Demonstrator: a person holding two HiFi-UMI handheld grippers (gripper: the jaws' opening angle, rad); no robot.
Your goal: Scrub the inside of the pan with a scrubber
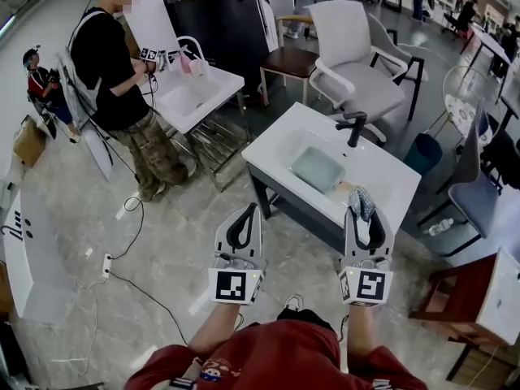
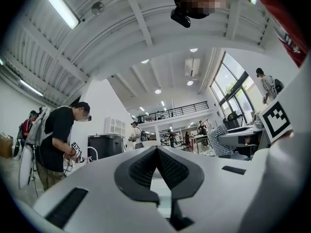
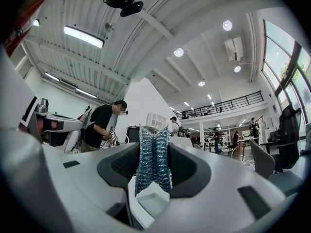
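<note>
In the head view a white sink table stands ahead of me, with a pale green square pan lying in its basin and a black faucet behind it. My right gripper is raised before the table's near edge, shut on a blue-grey mesh scrubber. In the right gripper view the scrubber stands upright, squeezed between the jaws of the right gripper. My left gripper hangs to the left of the table over the floor. Its jaws meet at the tips and hold nothing.
A person works at a second white sink table at back left. A white office chair and a brown seat stand behind my table. A blue bin, a wooden cabinet and floor cables surround it.
</note>
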